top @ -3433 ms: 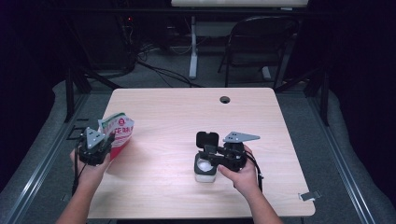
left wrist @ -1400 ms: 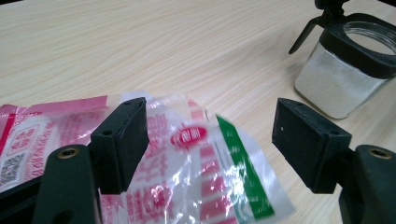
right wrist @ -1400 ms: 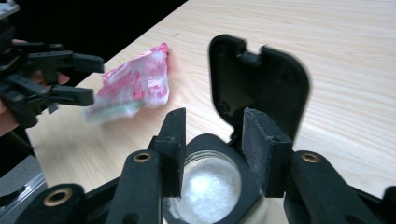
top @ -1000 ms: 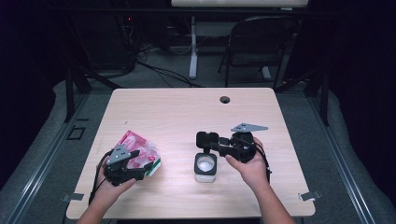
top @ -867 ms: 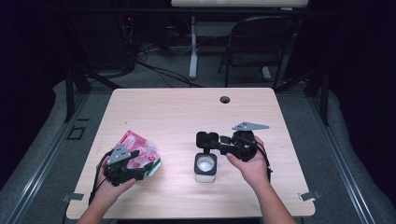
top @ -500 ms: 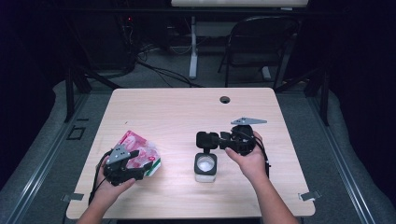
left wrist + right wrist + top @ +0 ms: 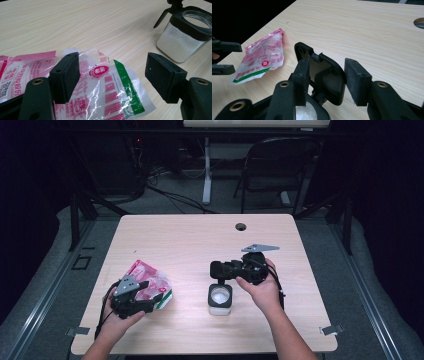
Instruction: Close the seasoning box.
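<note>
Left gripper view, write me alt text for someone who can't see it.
Two open black tongs frame a crinkled pink, white and green plastic pouch lying on a light wooden table. At upper right stands a clear jar of white powder with a black rim.

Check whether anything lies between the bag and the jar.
Nothing visible does. The bag lies flat under the open left gripper, and only bare table separates it from the jar, whose lid stands flipped open between the right gripper jaws.
</note>
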